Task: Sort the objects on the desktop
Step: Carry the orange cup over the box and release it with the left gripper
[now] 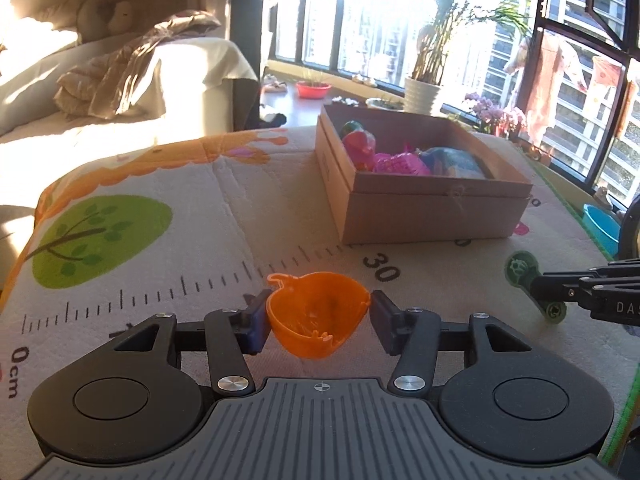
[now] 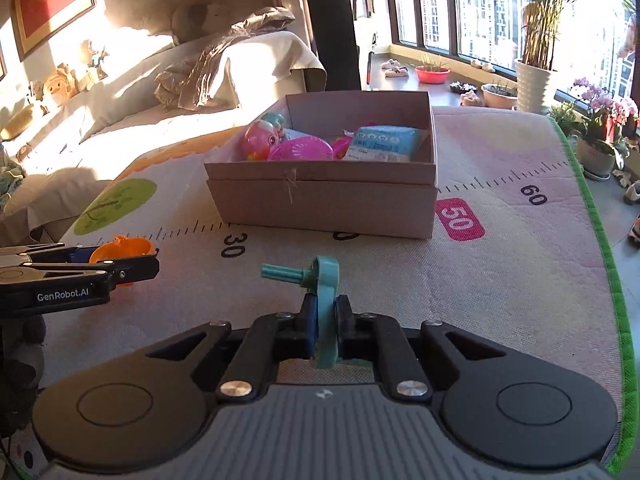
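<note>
On the play mat (image 2: 500,264), near the 30 mark of its printed ruler, left claw (image 1: 318,318) clamps an orange cup-shaped toy (image 1: 318,314), one pad on each side of it, hollow side up toward the camera. Right claw (image 2: 325,322) is closed on a teal wheel-shaped toy (image 2: 326,300), pinched edge-on and upright, its stub handle pointing left. Cardboard box (image 2: 324,204) sits on the mat beyond both claws, well apart from them, open top. Box contents: pink round toy (image 2: 260,142), magenta plastic piece (image 2: 300,150), light-blue packet (image 2: 384,142). Sofa (image 2: 180,80) behind, potted plant (image 2: 536,64) by the window.
</note>
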Demonstrator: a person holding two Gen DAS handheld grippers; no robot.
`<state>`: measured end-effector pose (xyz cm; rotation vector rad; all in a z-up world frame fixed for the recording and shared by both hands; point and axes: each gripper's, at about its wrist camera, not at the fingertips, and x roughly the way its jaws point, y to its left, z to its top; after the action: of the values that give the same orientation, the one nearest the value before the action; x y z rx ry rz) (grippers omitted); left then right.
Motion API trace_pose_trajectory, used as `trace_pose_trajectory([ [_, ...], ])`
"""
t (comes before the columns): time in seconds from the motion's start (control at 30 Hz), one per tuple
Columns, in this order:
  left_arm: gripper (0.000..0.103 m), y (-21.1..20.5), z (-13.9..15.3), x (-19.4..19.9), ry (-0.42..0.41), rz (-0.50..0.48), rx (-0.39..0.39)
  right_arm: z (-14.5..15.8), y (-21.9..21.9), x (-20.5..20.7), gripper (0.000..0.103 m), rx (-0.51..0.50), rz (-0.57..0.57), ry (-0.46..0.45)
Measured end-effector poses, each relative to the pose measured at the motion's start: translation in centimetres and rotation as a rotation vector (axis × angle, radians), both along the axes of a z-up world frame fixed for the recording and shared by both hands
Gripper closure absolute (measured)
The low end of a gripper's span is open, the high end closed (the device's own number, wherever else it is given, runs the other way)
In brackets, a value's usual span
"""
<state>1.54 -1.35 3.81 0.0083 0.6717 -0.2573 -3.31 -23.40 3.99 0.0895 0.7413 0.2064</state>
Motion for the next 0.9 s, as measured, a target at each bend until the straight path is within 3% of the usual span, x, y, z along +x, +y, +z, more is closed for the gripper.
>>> trace_pose_trajectory([
  [0.23,0.046,-4.0,4.7,2.3,-0.136,-0.123,0.007,5.9,-1.8,1.4,0.097,0.038,0.015,-0.129],
  [0.33,0.046,-5.6,5.2,4.8,-0.155,-0.124,0.019,6.8,-2.4,2.6,0.096,0.052,0.031,-0.118],
  [0.4,0.046,-6.5,5.2,6.6,-0.155,-0.132,0.023,6.2,-2.3,2.5,0.096,0.066,0.084,-0.093],
  [0.57,0.045,-9.9,5.3,11.4,-0.185,-0.177,0.039,1.9,-0.3,1.3,0.090,-0.025,0.188,-0.002],
  [0.63,0.038,-10.8,5.1,12.7,-0.177,-0.173,0.044,0.1,0.6,1.1,0.081,-0.070,0.194,0.020],
  [0.7,0.027,-10.7,4.9,12.8,-0.159,-0.160,0.037,-0.5,1.0,0.6,0.064,-0.082,0.202,-0.009],
  [0.73,0.020,-10.5,4.7,12.4,-0.154,-0.156,0.039,-0.7,1.2,0.4,0.064,-0.087,0.219,-0.004],
  [0.83,0.016,-9.3,4.1,10.6,-0.149,-0.117,0.078,-1.1,1.5,0.4,0.065,-0.077,0.250,0.009],
  [0.9,0.010,-8.0,3.9,9.2,-0.137,-0.094,0.064,-1.3,2.0,0.7,0.072,-0.080,0.265,0.017],
])
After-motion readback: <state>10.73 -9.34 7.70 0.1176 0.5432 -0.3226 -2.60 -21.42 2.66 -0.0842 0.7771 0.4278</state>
